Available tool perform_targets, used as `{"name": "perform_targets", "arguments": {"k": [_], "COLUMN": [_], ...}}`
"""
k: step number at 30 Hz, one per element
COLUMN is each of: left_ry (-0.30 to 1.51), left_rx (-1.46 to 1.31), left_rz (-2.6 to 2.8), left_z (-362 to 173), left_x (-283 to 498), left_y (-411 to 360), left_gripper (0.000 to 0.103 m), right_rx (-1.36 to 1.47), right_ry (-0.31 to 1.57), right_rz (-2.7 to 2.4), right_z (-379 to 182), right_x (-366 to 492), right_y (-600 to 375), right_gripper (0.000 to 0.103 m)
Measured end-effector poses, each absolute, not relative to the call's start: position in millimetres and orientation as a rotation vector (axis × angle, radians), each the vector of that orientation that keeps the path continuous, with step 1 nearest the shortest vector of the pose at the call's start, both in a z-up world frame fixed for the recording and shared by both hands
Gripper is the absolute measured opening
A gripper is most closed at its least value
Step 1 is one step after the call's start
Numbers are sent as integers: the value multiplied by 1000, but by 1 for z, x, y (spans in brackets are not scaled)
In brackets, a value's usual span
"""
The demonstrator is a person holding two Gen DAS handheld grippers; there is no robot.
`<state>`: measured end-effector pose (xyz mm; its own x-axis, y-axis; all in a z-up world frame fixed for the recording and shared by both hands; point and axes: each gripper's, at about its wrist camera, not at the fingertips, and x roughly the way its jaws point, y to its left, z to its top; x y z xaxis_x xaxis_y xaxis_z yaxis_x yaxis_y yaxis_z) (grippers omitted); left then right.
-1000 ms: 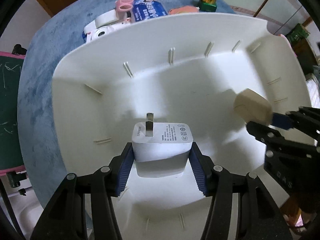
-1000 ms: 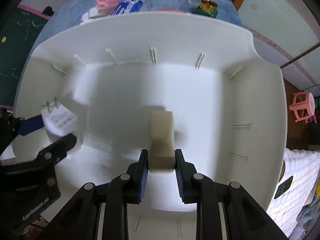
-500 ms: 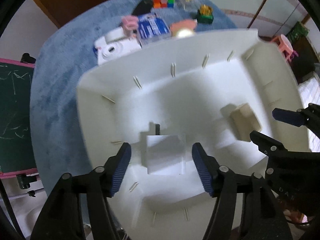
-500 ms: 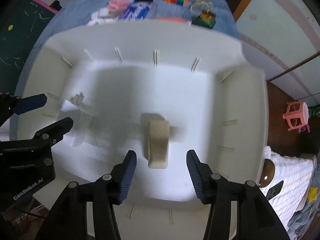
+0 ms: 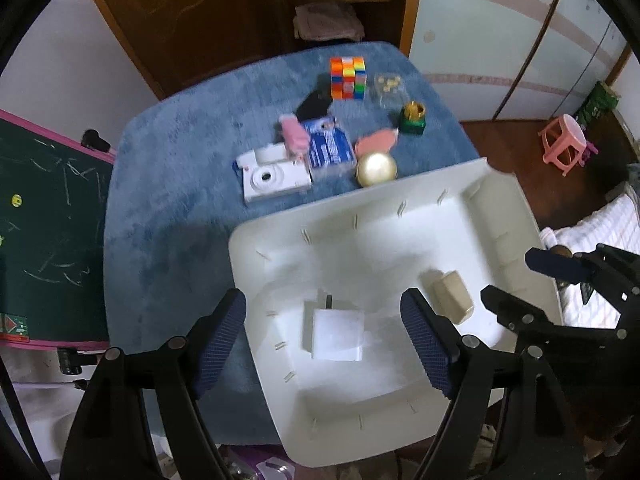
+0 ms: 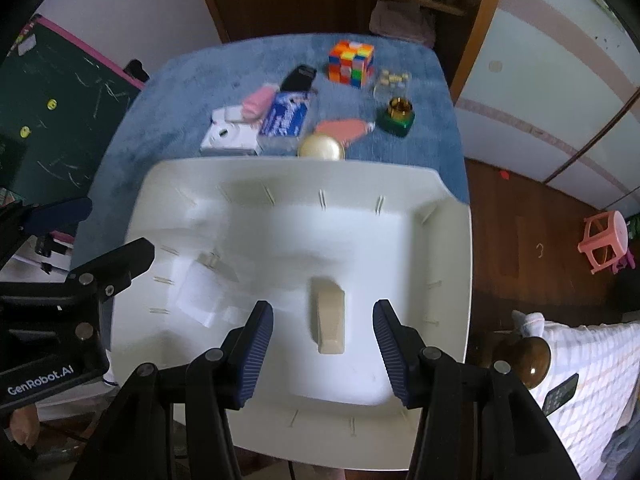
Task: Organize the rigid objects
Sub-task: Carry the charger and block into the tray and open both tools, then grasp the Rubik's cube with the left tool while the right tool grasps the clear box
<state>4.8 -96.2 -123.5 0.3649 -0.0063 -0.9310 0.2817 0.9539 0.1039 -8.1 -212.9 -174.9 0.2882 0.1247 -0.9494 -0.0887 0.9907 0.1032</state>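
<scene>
A white plug adapter (image 5: 337,334) and a beige block (image 5: 452,297) lie loose in the white bin (image 5: 504,208). My left gripper (image 5: 323,342) is open and empty, high above the adapter. My right gripper (image 6: 323,354) is open and empty, high above the beige block (image 6: 329,322). The adapter (image 6: 198,294) lies at the bin's (image 6: 456,264) left in the right wrist view. The right gripper (image 5: 516,280) also shows in the left wrist view, and the left gripper (image 6: 98,232) in the right wrist view.
On the blue cloth (image 5: 168,184) behind the bin lie a white toy camera (image 5: 272,176), a blue packet (image 5: 331,148), a pink roll (image 5: 294,138), a gold ball (image 5: 376,169), a green jar (image 5: 413,118), a colour cube (image 5: 348,78) and a black case (image 6: 299,77). A chalkboard (image 5: 44,236) stands left.
Both grippers opened, letting the adapter and the beige block drop into the bin, then rose and pulled back. The objects on the cloth have come into view.
</scene>
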Motion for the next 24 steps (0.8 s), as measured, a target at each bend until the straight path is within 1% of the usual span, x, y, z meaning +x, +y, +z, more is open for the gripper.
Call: {"name": "perform_targets", "arguments": {"k": [15,21,24], "left_ry": [1051,975,946], "left_rx": [263,284,310], "left_rz": [-196,-206,-214], "left_z": [-60,-24,-3], "left_x": [5,32,58], "left_y": [-107,-109,-114], "left_gripper": [82,82,82], "right_rx": [71,99,110], "right_ry": [1174,1129,1099], "right_rz": [128,128,109], "right_z": [-135,-108,-91], "right_x": [-8,8,22], "right_y": [-227,-237,-246], "right_gripper": [53,53,53]}}
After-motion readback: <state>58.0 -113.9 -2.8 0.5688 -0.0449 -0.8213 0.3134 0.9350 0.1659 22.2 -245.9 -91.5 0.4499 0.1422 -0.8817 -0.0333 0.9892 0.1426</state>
